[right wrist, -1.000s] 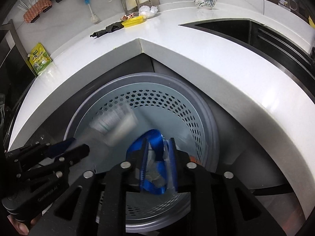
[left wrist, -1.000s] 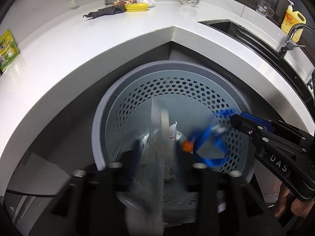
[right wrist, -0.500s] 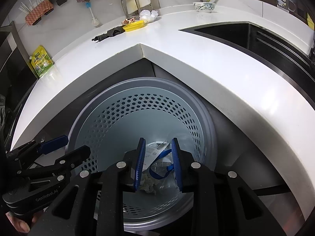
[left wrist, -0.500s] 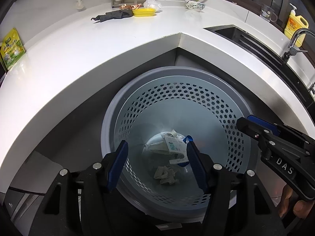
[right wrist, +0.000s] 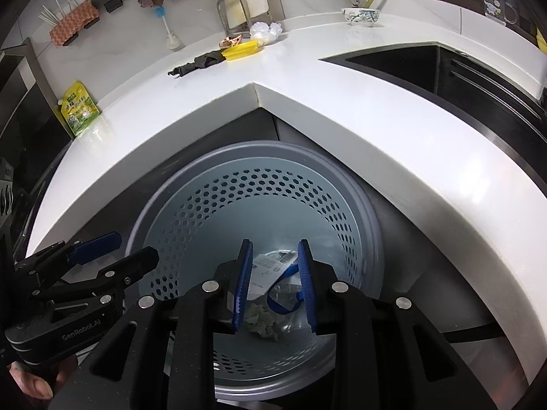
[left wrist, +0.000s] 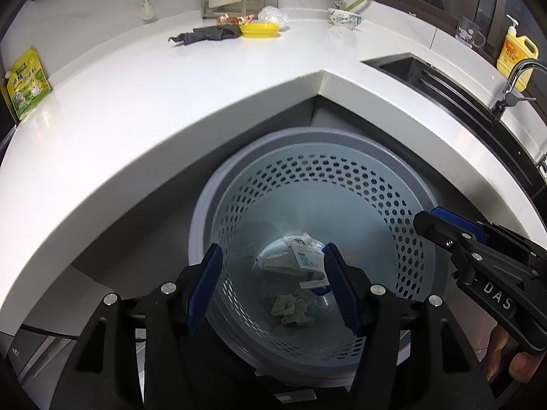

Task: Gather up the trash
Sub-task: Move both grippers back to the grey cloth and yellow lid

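Note:
A grey perforated bin point(left wrist: 307, 136) stands on the floor under the white counter corner. At its bottom lie a clear plastic wrapper with a white label point(left wrist: 302, 256), a blue strap point(right wrist: 283, 295) and crumpled paper point(left wrist: 290, 309). My left gripper point(left wrist: 273, 287) hangs open over the bin's near side with nothing between its blue pads. My right gripper point(right wrist: 275, 283) also hovers above the bin, its jaws a narrow gap apart and empty. Each gripper shows in the other's view: the right gripper point(left wrist: 430, 218) at the bin's right rim, the left gripper point(right wrist: 135, 249) at its left rim.
On the counter point(left wrist: 171, 95) lie a dark rag point(left wrist: 205, 34), a yellow tray point(left wrist: 259, 29), a crumpled plastic bag point(left wrist: 271, 15), a snack wrapper point(left wrist: 236, 18) and a green packet point(left wrist: 27, 82). A sink point(left wrist: 427, 71) and tap point(left wrist: 512, 82) are at right.
A second ago the left gripper had clear plastic and the right a blue strap between the jaws. Both pieces dropped into the bin, and the jaws now stand apart and empty.

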